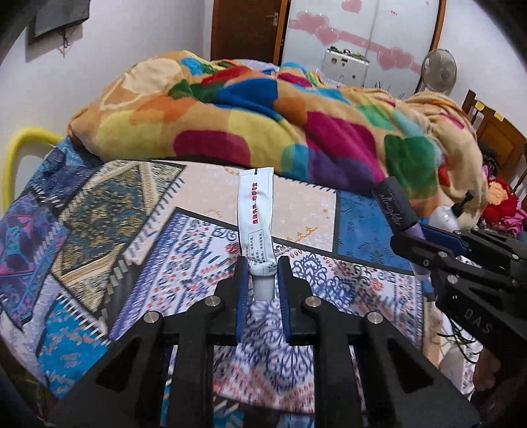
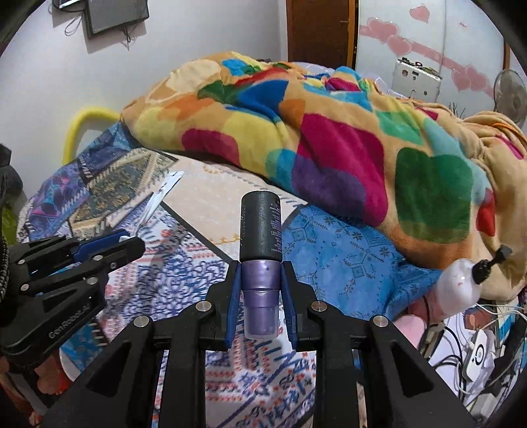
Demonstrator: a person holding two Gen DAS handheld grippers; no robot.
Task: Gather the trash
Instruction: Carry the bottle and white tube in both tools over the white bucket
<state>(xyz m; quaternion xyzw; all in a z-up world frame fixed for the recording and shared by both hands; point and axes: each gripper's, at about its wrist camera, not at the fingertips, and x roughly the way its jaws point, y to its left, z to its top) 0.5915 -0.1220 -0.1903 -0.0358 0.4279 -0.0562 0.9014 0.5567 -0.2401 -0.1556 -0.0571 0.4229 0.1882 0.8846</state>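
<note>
In the left wrist view my left gripper (image 1: pixel 262 263) is shut on the neck end of a flattened white tube (image 1: pixel 256 214) with red and blue print; the tube sticks out ahead above the patterned bedsheet (image 1: pixel 131 237). In the right wrist view my right gripper (image 2: pixel 260 266) is shut on the purple lower part of a black and purple bottle (image 2: pixel 261 227), which points forward over the bed. The right gripper with the black and purple bottle (image 1: pixel 393 207) shows at the right of the left wrist view. The left gripper (image 2: pixel 131 242) shows at the left of the right wrist view.
A multicoloured fleece blanket (image 1: pixel 263 112) is heaped across the far side of the bed. A white pump bottle (image 2: pixel 461 286) lies at the bed's right edge above tangled cables (image 2: pixel 477 345). A yellow padded rail (image 1: pixel 19 148) curves at the left. A fan (image 1: pixel 439 70) and a wooden door (image 1: pixel 247 29) stand behind.
</note>
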